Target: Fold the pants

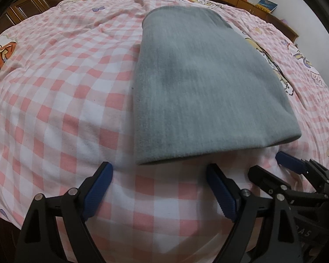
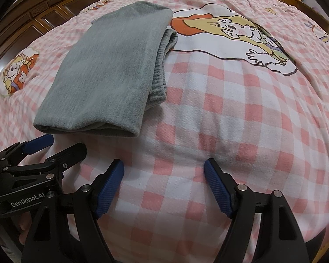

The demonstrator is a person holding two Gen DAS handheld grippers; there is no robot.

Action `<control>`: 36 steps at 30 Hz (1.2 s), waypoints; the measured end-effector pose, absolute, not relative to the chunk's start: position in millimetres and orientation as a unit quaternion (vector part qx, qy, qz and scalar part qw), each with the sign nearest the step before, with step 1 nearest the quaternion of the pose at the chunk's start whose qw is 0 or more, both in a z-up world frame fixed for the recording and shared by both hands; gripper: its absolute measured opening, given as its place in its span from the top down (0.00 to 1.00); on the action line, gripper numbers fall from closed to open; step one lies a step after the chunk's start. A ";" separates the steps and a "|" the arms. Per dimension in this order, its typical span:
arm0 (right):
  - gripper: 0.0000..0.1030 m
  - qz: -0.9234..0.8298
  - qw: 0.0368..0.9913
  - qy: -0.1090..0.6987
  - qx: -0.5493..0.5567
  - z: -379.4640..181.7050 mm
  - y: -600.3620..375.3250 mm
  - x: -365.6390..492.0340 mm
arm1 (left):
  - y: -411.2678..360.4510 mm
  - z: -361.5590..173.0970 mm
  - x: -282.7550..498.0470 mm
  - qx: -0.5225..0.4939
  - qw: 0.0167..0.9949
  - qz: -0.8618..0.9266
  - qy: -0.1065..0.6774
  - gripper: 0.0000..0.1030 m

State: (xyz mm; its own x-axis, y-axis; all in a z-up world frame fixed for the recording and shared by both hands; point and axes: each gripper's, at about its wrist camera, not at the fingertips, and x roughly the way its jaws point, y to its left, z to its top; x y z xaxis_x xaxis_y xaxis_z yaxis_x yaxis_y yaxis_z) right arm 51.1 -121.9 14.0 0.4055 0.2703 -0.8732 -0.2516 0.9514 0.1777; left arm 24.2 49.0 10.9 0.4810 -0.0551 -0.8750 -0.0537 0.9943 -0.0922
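The grey pants lie folded into a flat rectangle on the pink checked bedspread. In the right wrist view the pants lie left of centre, with the ribbed waistband showing at their right edge. My left gripper is open and empty, just short of the near fold. My right gripper is open and empty, over bare bedspread to the right of the pants. The right gripper also shows in the left wrist view, and the left gripper shows in the right wrist view.
The bedspread carries cartoon prints. Dark wooden cabinets stand behind the bed at the left. A wooden headboard shelf with a blue book runs along the back right.
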 end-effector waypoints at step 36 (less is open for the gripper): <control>0.23 0.156 0.839 0.521 0.010 13.5 -121.2 51.3 | 49.2 10.8 24.4 -0.054 0.859 0.000 0.510 0.13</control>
